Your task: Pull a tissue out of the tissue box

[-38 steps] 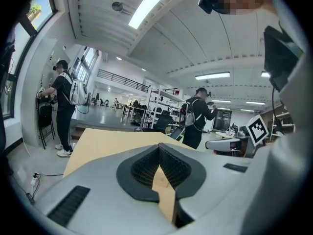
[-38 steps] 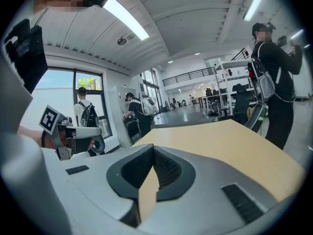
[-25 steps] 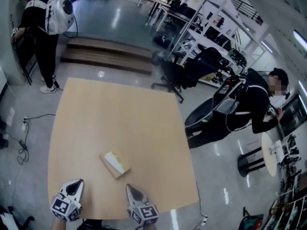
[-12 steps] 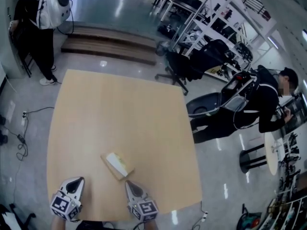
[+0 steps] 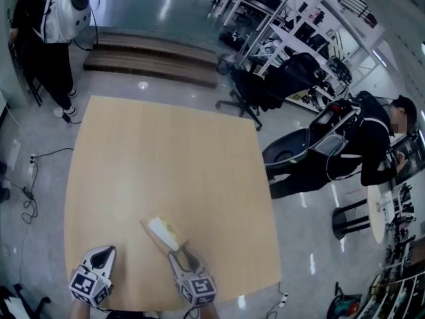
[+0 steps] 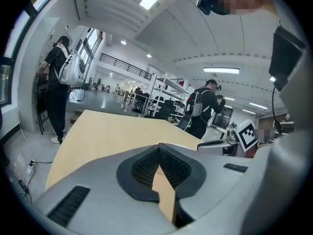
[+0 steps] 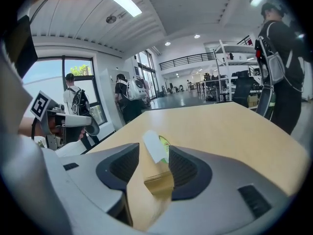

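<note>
Right tool (image 5: 178, 252), jaws just opening, astride tissue box (image 7: 159, 179)

The right claw (image 5: 181, 256) has moved forward over the counter (image 5: 166, 158) and now reaches the box (image 5: 163, 231), which earlier lay clear ahead of it. Its jaws were closed a moment ago and have just been opening. They now stand wide, with the box's near end and white tissue (image 7: 152, 148) between them.

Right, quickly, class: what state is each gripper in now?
Left gripper: shut, empty.
Right gripper: open, jaws just opened, tissue box between them, not gripped.
</note>
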### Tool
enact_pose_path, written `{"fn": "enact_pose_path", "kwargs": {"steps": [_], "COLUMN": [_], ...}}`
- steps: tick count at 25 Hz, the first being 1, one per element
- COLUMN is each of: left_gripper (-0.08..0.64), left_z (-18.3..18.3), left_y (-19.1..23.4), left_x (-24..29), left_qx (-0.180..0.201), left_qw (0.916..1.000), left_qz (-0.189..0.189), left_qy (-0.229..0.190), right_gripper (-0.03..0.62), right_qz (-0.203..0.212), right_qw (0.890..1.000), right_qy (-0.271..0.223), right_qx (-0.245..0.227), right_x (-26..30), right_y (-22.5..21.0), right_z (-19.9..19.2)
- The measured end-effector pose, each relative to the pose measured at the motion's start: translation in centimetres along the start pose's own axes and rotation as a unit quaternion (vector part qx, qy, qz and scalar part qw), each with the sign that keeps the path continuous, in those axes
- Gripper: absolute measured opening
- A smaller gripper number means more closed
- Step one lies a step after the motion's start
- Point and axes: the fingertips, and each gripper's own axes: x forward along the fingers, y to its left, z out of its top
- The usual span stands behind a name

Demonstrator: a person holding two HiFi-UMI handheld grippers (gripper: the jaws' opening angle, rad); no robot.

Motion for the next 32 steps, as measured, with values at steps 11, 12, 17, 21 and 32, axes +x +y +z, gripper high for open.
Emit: {"fn": "enact_pose_path", "kwargs": {"steps": [11, 12, 17, 21, 32], "left_gripper": [0.008, 0.008, 0.008, 0.008, 0.008], "left_z": [-1.3, -1.3, -1.4, -1.6, -1.3], "left_y": [1.6, 1.7, 2.1, 2.1, 2.4], "left_x": [0.8, 0.8, 1.1, 1.4, 1.5], "left_qx": [-0.010, -0.010, -0.013, -0.016, -0.016], "left_qw": [0.9999, 0.9999, 0.9998, 0.9998, 0.9997], "left_qz": [0.004, 0.005, 0.008, 0.005, 0.007], "left_qy": [0.010, 0.011, 0.015, 0.014, 0.018], "right_gripper": [0.201, 0.201, 0.201, 0.201, 0.055], "right_qz": [-0.008, -0.007, -0.002, -0.010, -0.040], "right_qw": [1.000, 1.000, 1.000, 0.999, 0.999], "right_qy": [0.015, 0.017, 0.024, 0.031, 0.032], "right_qx": [0.010, 0.011, 0.008, 0.000, -0.017], "right_x": [2.4, 2.6, 3.3, 3.6, 3.8], "right_y": [-0.9, -0.9, -0.8, -1.0, -1.8], "right_z": [-1.1, -1.1, -1.4, -1.6, -1.2]}}
